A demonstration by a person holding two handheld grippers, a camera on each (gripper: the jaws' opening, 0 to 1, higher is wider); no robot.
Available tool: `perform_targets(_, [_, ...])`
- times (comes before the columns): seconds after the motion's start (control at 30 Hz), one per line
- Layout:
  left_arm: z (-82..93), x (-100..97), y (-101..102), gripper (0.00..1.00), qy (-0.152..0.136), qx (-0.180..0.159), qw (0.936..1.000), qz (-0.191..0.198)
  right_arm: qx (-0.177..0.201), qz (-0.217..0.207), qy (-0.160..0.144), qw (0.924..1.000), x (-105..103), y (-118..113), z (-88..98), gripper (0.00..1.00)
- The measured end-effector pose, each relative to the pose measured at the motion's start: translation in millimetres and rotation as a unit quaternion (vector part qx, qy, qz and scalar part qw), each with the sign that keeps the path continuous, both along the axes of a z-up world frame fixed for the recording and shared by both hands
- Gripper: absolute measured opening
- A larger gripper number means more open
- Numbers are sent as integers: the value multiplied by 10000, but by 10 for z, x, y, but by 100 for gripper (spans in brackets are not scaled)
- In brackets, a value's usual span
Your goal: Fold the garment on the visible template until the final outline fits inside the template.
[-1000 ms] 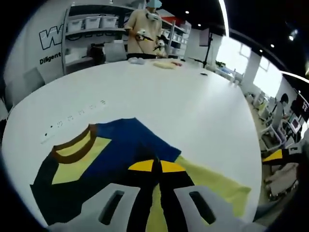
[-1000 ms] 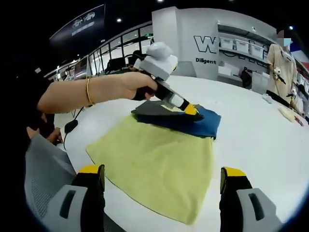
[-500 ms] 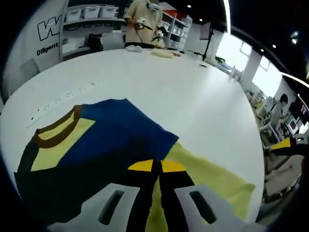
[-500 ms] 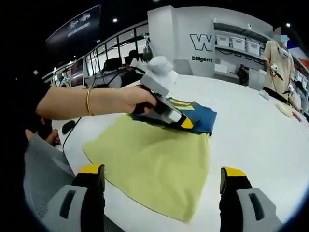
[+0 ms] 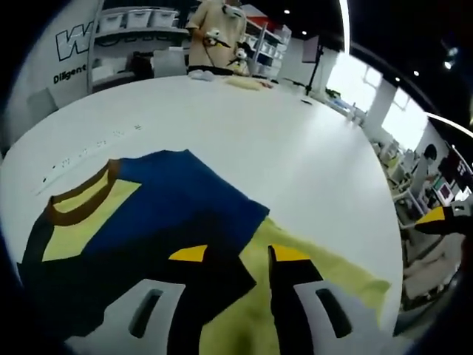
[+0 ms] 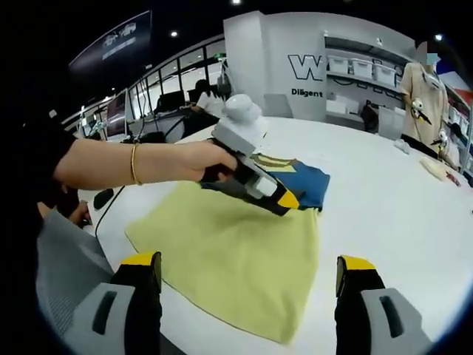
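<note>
A garment lies on the white table (image 5: 295, 148), with a blue panel (image 5: 185, 200), a black part (image 5: 89, 288), a brown-trimmed yellow collar area (image 5: 81, 211) and a pale yellow part (image 5: 325, 270). My left gripper (image 5: 240, 255) stands open just over the seam between blue and yellow, with nothing between its jaws. In the right gripper view the garment's large yellow side (image 6: 236, 251) faces me, with the blue part (image 6: 310, 185) behind it. There a hand holds the left gripper (image 6: 284, 200) low over the fabric. My right gripper (image 6: 248, 262) is open and empty above the yellow hem.
A row of small dark marks (image 5: 89, 144) runs across the table beyond the collar. A person (image 5: 214, 37) stands at the table's far side near some cloth items (image 5: 247, 83). A grey chair (image 6: 66, 274) sits by the near edge. Shelves line the back wall.
My left gripper's jaws were together on the fabric and have now parted, letting the garment go. It has shifted slightly toward the yellow part. The right gripper has stayed open and still.
</note>
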State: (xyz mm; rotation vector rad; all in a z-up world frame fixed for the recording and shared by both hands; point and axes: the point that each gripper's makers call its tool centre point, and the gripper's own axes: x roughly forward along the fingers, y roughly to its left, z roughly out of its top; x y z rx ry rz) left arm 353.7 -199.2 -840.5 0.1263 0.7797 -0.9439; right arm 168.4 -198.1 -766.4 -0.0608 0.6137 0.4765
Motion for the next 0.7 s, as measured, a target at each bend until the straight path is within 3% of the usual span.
perform_targets(0.13, [80,109,166,37,34,-19,9999,162,-19,79,-126,9999,24,52,53,94])
perform_targets(0.3, [174,244,383,70,-82,105,9991,394,96,68,-247,9996,75,108,126,90])
perform_targets(0.7, [512,388,703,88,-377,-4,9979,524,306,319,-480,9979,201,435,271,93])
